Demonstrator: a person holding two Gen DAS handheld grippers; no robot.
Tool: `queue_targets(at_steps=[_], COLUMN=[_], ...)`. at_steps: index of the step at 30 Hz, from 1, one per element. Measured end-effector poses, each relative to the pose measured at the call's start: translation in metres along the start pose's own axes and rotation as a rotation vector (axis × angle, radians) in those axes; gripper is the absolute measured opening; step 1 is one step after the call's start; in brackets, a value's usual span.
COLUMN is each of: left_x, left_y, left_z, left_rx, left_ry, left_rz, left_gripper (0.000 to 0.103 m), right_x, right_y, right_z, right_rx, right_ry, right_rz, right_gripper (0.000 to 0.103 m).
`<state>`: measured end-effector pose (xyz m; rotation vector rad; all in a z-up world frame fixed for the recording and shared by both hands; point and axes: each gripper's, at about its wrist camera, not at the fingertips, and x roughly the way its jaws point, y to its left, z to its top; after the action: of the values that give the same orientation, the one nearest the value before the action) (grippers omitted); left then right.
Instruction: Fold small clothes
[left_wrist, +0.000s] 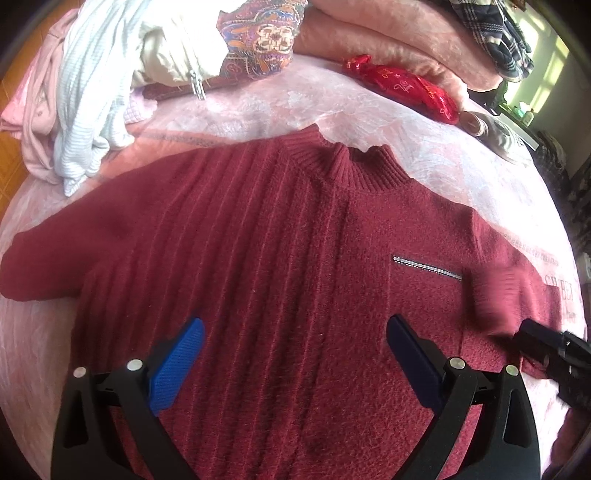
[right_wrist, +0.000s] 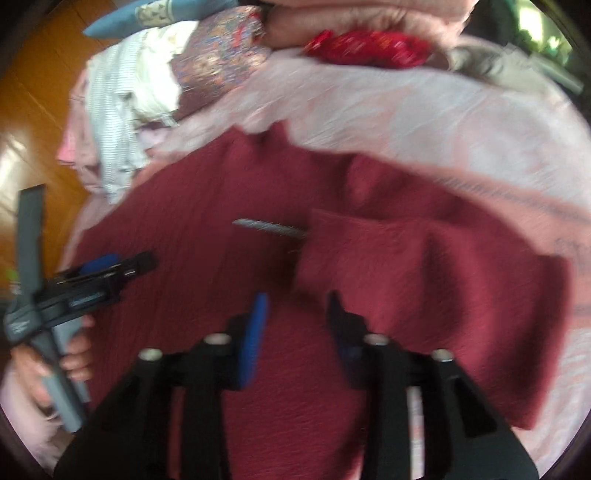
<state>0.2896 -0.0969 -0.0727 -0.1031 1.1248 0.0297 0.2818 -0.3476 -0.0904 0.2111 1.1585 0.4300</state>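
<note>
left gripper (left_wrist: 293, 354) low centre over maroon sweater (left_wrist: 280, 236), fingers spread wide, empty, right gripper (right_wrist: 297, 314) bottom centre, fingers parted, nothing held, sleeve (right_wrist: 424, 280) folded inward

One dark red sweater (left_wrist: 280, 258), one red foil packet (left_wrist: 402, 86), two grippers, one heap of clothes (left_wrist: 122, 74)

sweater (left_wrist: 280, 266) spread on bed (left_wrist: 424, 122), clothes pile (left_wrist: 92, 96) behind left, folded blankets (left_wrist: 388, 33) behind right
</note>
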Motion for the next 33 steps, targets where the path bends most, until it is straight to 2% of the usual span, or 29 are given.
queue_targets(at_steps=[4, 8, 11, 16, 20, 23, 26, 28, 30, 33], left_x=[0.002, 0.007, 0.014, 0.028, 0.041, 0.043, 0.044, 0.045, 0.043, 0.029], left_y=[-0.016, -0.049, -0.082, -0.138, -0.159, -0.171, -0.179, -0.185, -0.186, -0.186], left_z=[-0.002, -0.009, -0.016, -0.024, -0.028, -0.029, -0.031, -0.032, -0.033, -0.033], left_rx=[0.001, 0.005, 0.014, 0.067, 0.053, 0.051, 0.075, 0.083, 0.082, 0.084], left_ry=[0.016, 0.065, 0.098, 0.121, 0.133, 0.097, 0.077, 0.081, 0.077, 0.021], left_rz=[-0.061, -0.177, -0.267, -0.306, -0.325, -0.322, -0.324, -0.366, -0.391, -0.414], left_gripper=[0.099, 0.099, 0.099, 0.099, 0.096, 0.082, 0.057, 0.031, 0.015, 0.007], right_x=[-0.034, -0.064, -0.073, -0.089, -0.098, -0.098, -0.096, -0.094, -0.093, -0.095], right_y=[-0.017, -0.058, -0.090, -0.135, -0.161, -0.173, -0.181, -0.183, -0.184, -0.184], right_z=[0.005, -0.003, -0.017, -0.044, -0.060, -0.068, -0.075, -0.078, -0.080, -0.080], right_rx=[0.053, 0.128, 0.195, 0.230, 0.272, 0.290, 0.297, 0.302, 0.306, 0.314], right_ry=[-0.086, -0.153, -0.177, -0.191, -0.209, -0.207, -0.198, -0.190, -0.185, -0.183], right_rz=[0.014, -0.080, -0.095, -0.107, -0.094, -0.099, -0.107, -0.114, -0.120, -0.124], right_gripper=[0.042, 0.043, 0.043, 0.043, 0.043, 0.043, 0.043, 0.043, 0.044, 0.044])
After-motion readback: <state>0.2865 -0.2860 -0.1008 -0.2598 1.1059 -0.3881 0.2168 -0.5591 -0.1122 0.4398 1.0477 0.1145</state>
